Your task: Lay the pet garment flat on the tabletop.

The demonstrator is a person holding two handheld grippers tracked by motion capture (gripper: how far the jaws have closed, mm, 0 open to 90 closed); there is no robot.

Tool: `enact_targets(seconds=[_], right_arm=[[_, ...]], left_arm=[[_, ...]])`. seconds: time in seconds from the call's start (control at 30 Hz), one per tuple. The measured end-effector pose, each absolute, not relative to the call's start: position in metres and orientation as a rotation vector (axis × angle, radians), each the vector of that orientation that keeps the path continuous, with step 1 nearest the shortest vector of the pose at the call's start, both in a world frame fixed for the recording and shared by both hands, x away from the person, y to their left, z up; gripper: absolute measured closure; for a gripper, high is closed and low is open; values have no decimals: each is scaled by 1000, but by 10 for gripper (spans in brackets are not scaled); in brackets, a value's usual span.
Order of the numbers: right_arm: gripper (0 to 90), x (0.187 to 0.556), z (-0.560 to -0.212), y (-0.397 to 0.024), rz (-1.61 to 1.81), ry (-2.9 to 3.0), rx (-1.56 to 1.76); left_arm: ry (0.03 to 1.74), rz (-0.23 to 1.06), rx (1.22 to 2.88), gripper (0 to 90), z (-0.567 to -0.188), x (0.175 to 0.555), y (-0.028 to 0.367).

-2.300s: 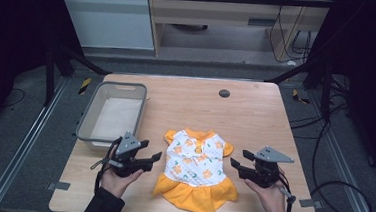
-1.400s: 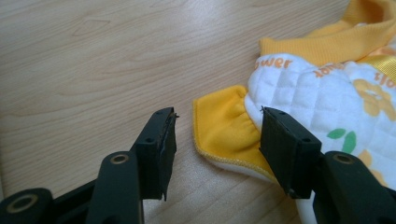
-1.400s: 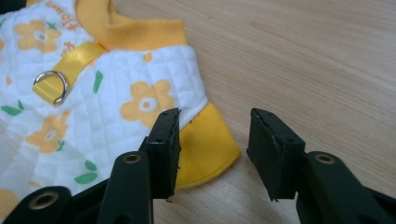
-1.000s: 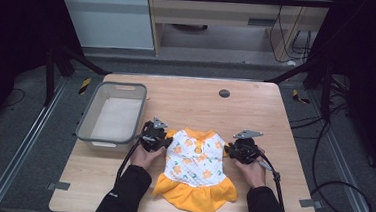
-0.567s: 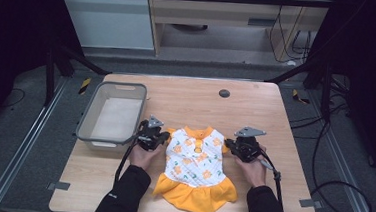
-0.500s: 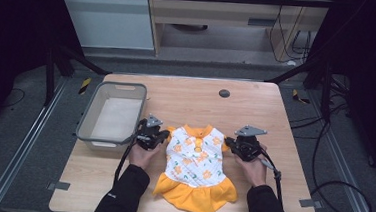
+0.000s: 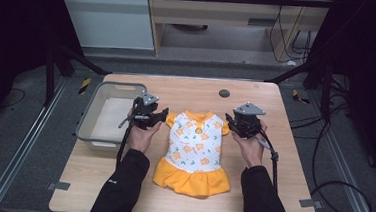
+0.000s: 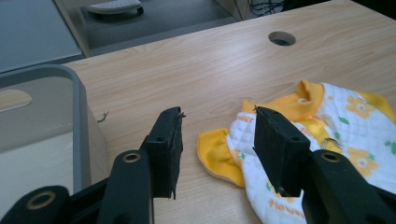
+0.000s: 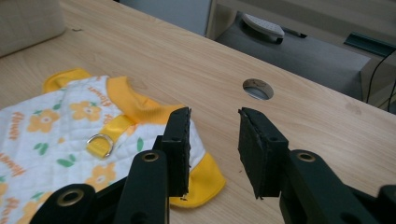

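We start with the small dress point(image 7: 194, 154), which lies flat in the lower middle of the high view, collar toward the top of the frame and orange skirt toward the bottom. Its two short orange sleeves are spread out to either side. A second ago both grippers sat low at those sleeves with their jaws closing down; now both stand higher, and the jaws have just been opening.

In the left gripper view the left gripper point(image 8: 217, 135) has its jaws apart with bare wood and the left sleeve point(image 8: 217, 151) showing below the gap, nothing pinched. In the right gripper view the right gripper point(image 9: 214, 140) is likewise parted, the right sleeve point(image 9: 201, 184) lying beneath its left jaw, free of the pads.

We read this as a release: the sleeves were pulled or smoothed outward and let go, so the dress now rests spread on the table point(image 7: 272, 157) by itself. That would leave the flattening step done and a fold or a lift as the likely next move.

To the left of the dress in the high view, beside the left gripper, sits the grey bin point(image 7: 88, 129), and a round hole point(image 7: 224, 93) marks the tabletop above the collar.
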State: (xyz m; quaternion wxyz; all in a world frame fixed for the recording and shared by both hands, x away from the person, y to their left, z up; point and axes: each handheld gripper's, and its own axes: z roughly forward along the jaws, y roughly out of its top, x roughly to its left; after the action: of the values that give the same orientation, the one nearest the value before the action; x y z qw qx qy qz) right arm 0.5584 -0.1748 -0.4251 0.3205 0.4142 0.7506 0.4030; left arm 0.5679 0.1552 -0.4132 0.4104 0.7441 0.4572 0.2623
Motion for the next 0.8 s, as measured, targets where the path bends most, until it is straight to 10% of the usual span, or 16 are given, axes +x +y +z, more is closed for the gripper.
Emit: enact_targets(seconds=[0.8], right_arm=[[762, 494, -479, -165, 1132, 2262, 1076]], left_arm=[[951, 461, 2174, 838, -473, 524, 124]])
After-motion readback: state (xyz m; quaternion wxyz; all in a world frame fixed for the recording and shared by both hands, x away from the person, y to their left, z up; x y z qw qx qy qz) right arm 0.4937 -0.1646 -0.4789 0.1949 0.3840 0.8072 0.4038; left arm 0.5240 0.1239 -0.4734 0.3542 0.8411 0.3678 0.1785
